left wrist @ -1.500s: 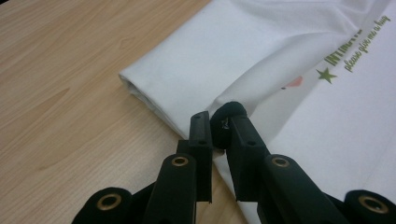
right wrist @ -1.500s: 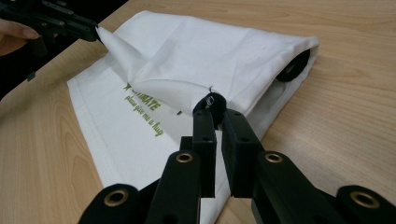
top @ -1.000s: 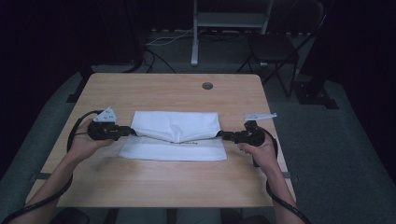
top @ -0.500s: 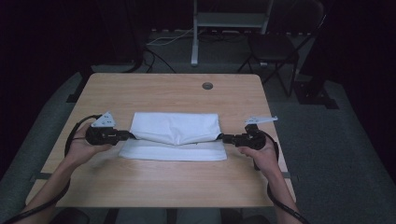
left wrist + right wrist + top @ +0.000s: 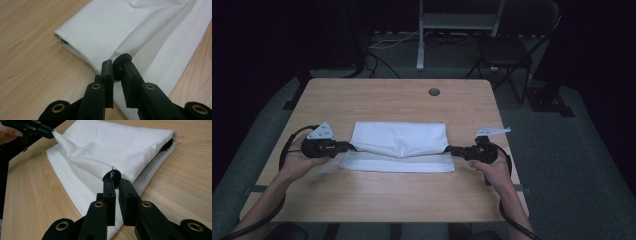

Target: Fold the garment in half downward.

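Observation:
A folded white cloth (image 5: 399, 142) lies across the middle of the wooden table (image 5: 392, 100). Its upper layer is folded back over the rest, and a lower strip shows along the near edge. My left gripper (image 5: 346, 147) is shut on the cloth's left corner; in the left gripper view the gripper (image 5: 117, 71) pinches a dark hem of the cloth (image 5: 140, 32). My right gripper (image 5: 453, 149) is shut on the right corner; in the right gripper view it (image 5: 117, 185) clamps the cloth (image 5: 120, 142), and the left gripper (image 5: 51, 131) holds the far corner raised.
A round cable hole (image 5: 434, 92) sits near the table's far edge. A chair (image 5: 507, 50) and a metal stand (image 5: 422, 35) are on the dark floor behind the table. Bare wood lies in front of and behind the cloth.
Both grippers have pulled slightly outward and toward me, stretching the cloth's top layer tauter. The cloth sits a little nearer than before.

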